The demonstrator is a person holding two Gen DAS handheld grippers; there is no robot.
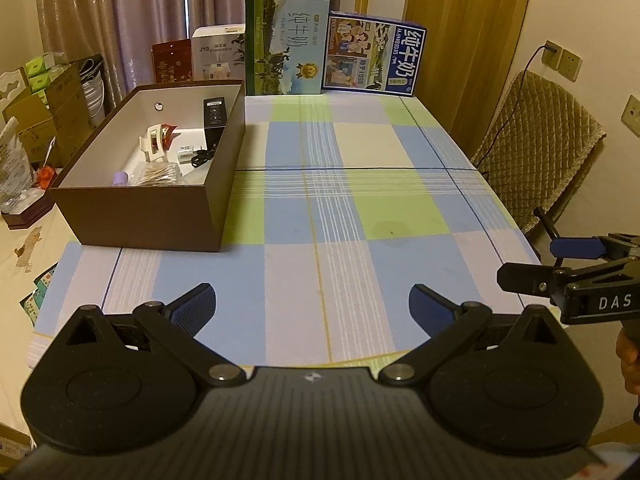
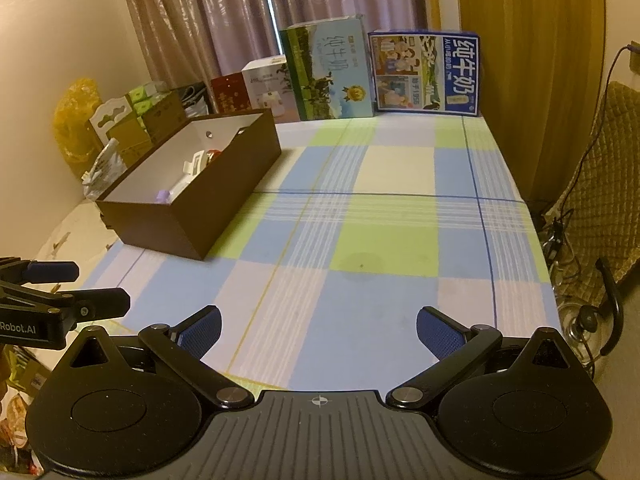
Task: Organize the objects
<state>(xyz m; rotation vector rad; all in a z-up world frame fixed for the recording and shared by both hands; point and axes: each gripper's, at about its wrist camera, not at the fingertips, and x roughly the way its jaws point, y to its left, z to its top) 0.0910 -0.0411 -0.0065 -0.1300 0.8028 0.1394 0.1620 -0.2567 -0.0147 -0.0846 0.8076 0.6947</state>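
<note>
Nearest the cameras, the left gripper (image 1: 312,304) and the right gripper (image 2: 318,326) both hang over the front edge of the checked tablecloth (image 1: 360,216) with jaws spread wide and nothing between them. They sit side by side, so a careless swing inward could knock one against the other. The cloth ahead looks bare; every small item in view — a white hair clip (image 1: 154,142), a pack of cotton swabs (image 1: 158,174), a black charger box (image 1: 216,114) — already lies inside the brown box (image 1: 160,216) at the left, well apart from both grippers. The task looks close to done. The likeliest slip is a reach that catches the box's thin wall and shoves it toward the table's left edge, or drags the cloth. Farther back, two milk cartons (image 1: 286,44) stand upright against the curtain.
</note>
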